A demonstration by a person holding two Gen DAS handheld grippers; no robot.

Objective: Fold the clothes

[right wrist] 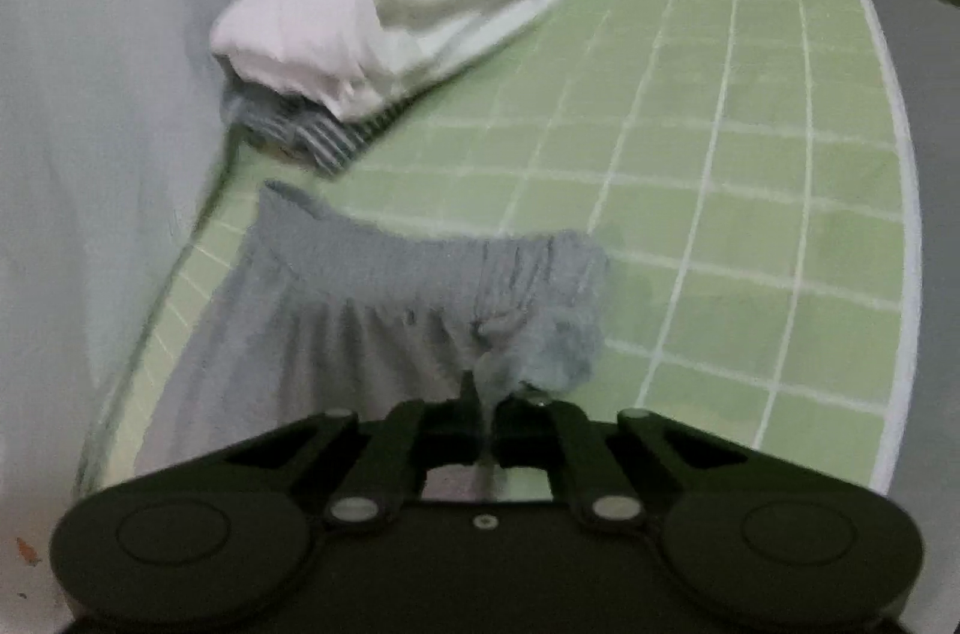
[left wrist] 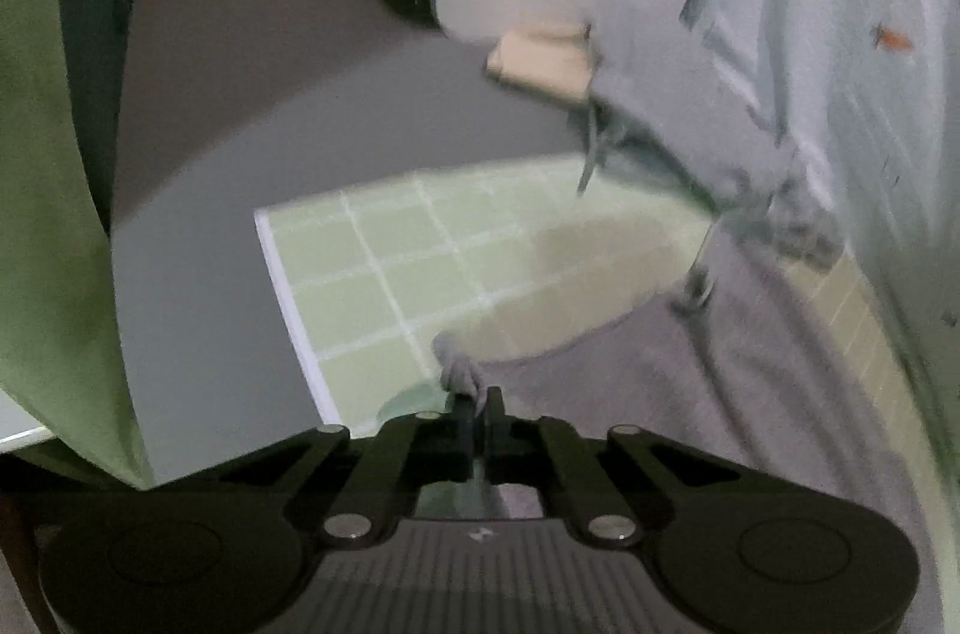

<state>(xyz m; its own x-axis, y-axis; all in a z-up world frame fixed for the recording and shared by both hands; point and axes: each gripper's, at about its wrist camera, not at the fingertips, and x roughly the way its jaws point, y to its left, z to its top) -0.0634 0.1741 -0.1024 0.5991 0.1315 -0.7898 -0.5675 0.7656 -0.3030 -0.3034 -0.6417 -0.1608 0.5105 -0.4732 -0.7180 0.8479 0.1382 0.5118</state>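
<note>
Green gridded mat (right wrist: 750, 226) with white lines covered the table, pale wall at 9 o'clock. Grey shorts (right wrist: 372, 310), soft knit with gathered waistband and drawstring, lay on the mat. Right gripper (right wrist: 487, 403) was clamped on the waistband; left gripper (left wrist: 478, 397) was pinched on a grey corner. Folded white cloth (right wrist: 408, 3) sat on striped fabric (right wrist: 324, 135) at 11 o'clock. Mat at 2 o'clock lay bare.
</note>
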